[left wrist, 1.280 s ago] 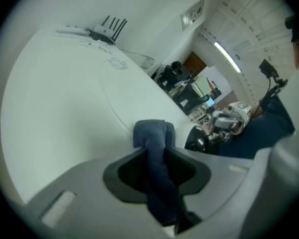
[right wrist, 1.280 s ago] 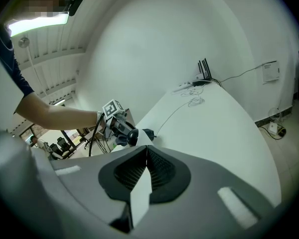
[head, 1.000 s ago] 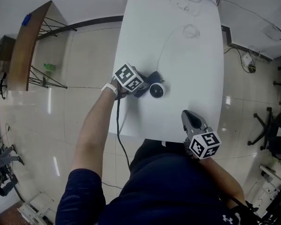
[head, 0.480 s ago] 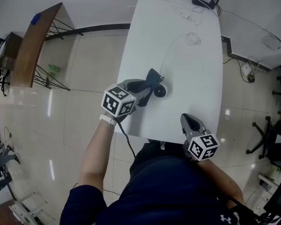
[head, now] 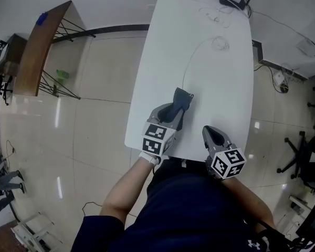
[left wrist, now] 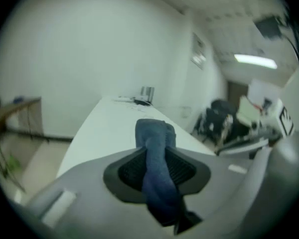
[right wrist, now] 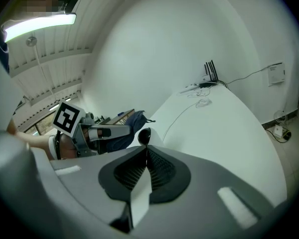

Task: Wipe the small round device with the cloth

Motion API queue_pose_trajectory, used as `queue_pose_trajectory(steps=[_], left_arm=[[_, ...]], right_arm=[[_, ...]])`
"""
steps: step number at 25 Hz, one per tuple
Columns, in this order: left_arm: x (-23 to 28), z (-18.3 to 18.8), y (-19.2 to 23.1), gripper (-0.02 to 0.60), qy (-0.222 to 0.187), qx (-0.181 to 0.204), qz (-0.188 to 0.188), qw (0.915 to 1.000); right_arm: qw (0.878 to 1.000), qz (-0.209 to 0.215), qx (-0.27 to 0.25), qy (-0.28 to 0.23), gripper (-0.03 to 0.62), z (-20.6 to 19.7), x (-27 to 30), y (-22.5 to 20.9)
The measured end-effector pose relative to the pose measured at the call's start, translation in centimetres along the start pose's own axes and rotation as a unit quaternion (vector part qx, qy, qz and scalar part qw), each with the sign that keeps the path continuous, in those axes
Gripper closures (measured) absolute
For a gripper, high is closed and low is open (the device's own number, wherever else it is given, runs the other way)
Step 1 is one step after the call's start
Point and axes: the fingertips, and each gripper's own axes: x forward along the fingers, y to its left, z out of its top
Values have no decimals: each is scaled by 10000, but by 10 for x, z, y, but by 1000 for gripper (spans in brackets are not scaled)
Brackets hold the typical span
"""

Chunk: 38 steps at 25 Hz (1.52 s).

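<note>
**Cloth swung round to the near side of the device**

At the near end of the white surface [head: 215,77], my left hand-held gripper [head: 177,112] now points away from me, up the length of the surface. A second ago it came at the small round device from the left, with the cloth pressed beside it. Since then my forearm has swept in toward my body and the hand-held gripper has lifted and turned.

Its jaws stay clamped on the blue cloth [left wrist: 155,139]: the left gripper view shows the fabric bunched between both pads and standing out past the tips.

From the head view, the cloth now hides the small round device, which showed plainly half a second ago. The right gripper view does show the small round device [right wrist: 144,135], a dark rounded shape just beyond my right tips, with the cloth close beside it on the left. Neither view tells me whether fabric and device are touching.

My right hand-held gripper [head: 210,130] has not moved. It hangs over the near edge with its jaws pressed together on nothing, well clear of the wiping.

I judge the wipe to be under way rather than finished. The left flank has had its pass, and this new angle sets the cloth up for the top and the side nearest me. The device trails a thin cable [head: 187,62] up the surface and nothing holds it down. A firm stroke could push it along, so the next pass wants light pressure.
</note>
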Motion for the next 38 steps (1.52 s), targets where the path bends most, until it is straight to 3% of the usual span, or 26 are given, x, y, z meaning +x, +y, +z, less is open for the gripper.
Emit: queue_pose_trajectory(steps=[1, 2, 6, 7, 8, 10, 12, 14, 19, 21, 22, 24, 25, 27, 30, 31, 33, 35, 37, 38], left_arm=[[-4, -1, 8, 468, -179, -777, 73, 9968], [-8, -4, 15, 468, -286, -1314, 142, 9908], [-11, -24, 27, 466, -362, -2054, 189, 9778], [-9, -28, 31, 466, -438, -2409, 172, 9694], [-7, -34, 36, 466, -533, -2883, 147, 9559], [0, -49, 44, 466, -692, -3900, 37, 9182], [9, -65, 45, 466, -751, -4637, -61, 8828], [17, -79, 46, 467, -727, -5036, 5, 8609], [28, -99, 52, 466, -900, -5683, 275, 8174], [29, -104, 55, 466, -971, -5812, 361, 8071], [27, -104, 57, 466, -1009, -5816, 394, 8062], [16, -95, 59, 466, -1107, -5670, 431, 8151], [8, -87, 59, 466, -1154, -5493, 428, 8265], [-8, -65, 56, 466, -1182, -4900, 439, 8626], [-28, -34, 47, 466, -1075, -3549, 618, 9266], [-31, -24, 39, 466, -1018, -3061, 637, 9444], [-30, -7, 20, 466, -897, -2099, 612, 9717], [-23, 2, 0, 466, -785, -1174, 579, 9883], [-14, 1, -14, 466, -717, -495, 575, 9945], [-9, -1, -18, 465, -689, -387, 549, 9954]], right_arm=[[10000, -2, 18, 31, 582, -1, 1, -1], [10000, 6, 26, 63, 582, -2, 3, -1], [9998, 47, 42, 172, 582, -2, 12, -2], [9998, 57, 53, 201, 582, -2, 15, -3], [9997, 73, 61, 232, 582, -2, 18, -3], [9995, 120, 68, 290, 582, -3, 23, -2], [9993, 156, 60, 323, 582, -3, 25, 0], [9994, 148, 60, 322, 582, -3, 25, -1], [9996, 108, 84, 253, 582, -4, 22, -2], [9997, 114, 63, 228, 583, -4, 18, -1], [9997, 118, 49, 210, 582, -4, 16, 0], [9998, 119, 24, 165, 582, -5, 12, 2], [9998, 113, 18, 140, 582, -5, 9, 3], [9999, 88, 13, 97, 582, -5, 4, 2], [9999, 88, -43, 37, 582, -4, 0, 4], [9999, 101, -89, 16, 582, -3, -1, 6], [9998, 133, -167, -21, 582, 1, -2, 9], [9997, 155, -189, -34, 582, 2, -1, 10], [9997, 154, -187, -27, 582, 2, -1, 10], [9997, 152, -186, -21, 582, 2, -1, 10]])
